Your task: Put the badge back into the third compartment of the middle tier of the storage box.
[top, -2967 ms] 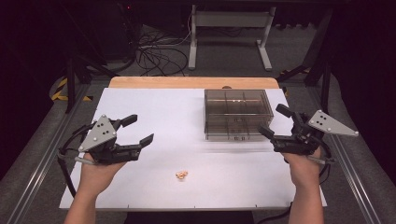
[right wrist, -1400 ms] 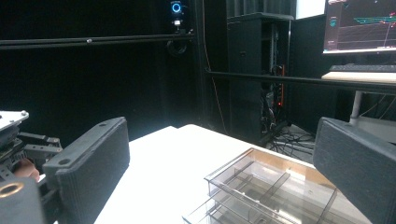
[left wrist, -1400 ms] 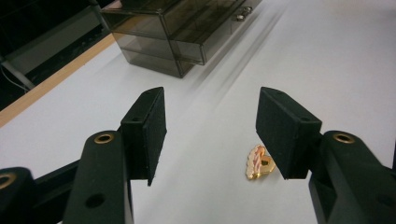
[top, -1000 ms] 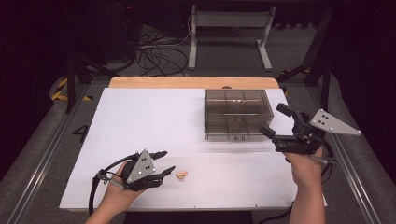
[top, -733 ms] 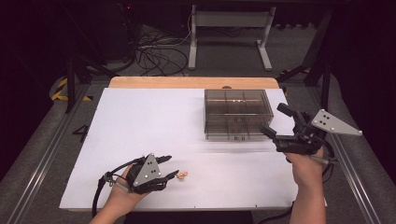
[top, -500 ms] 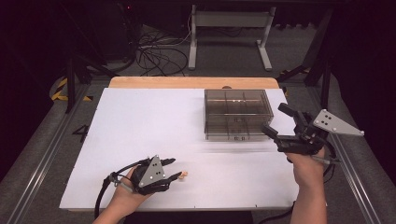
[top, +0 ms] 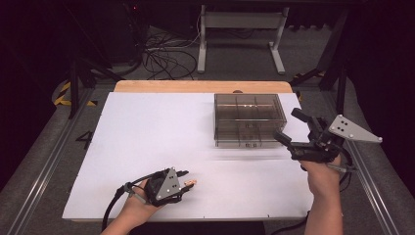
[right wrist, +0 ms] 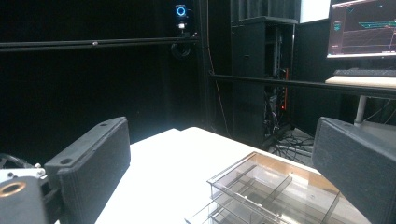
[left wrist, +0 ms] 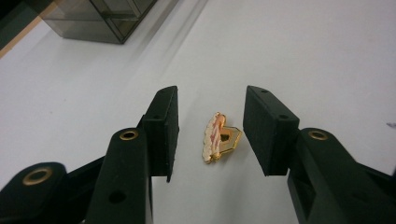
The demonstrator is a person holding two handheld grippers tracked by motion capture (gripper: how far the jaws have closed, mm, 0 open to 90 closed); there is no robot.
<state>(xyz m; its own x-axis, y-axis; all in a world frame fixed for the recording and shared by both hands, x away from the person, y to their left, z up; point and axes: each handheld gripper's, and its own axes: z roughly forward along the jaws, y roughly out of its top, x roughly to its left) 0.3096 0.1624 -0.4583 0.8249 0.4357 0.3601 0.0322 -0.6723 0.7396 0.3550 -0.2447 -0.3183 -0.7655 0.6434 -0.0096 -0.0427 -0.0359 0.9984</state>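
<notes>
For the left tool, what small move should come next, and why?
Probably close the left tool on the small gold clip. The clip lies on the white table between the open jaws, touching neither, so they look lined up for a grasp.

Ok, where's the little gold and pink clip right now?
The clip lies on the white table near its front edge, left of centre, between the open jaws of the left gripper, untouched, well short of the divided box.
</notes>
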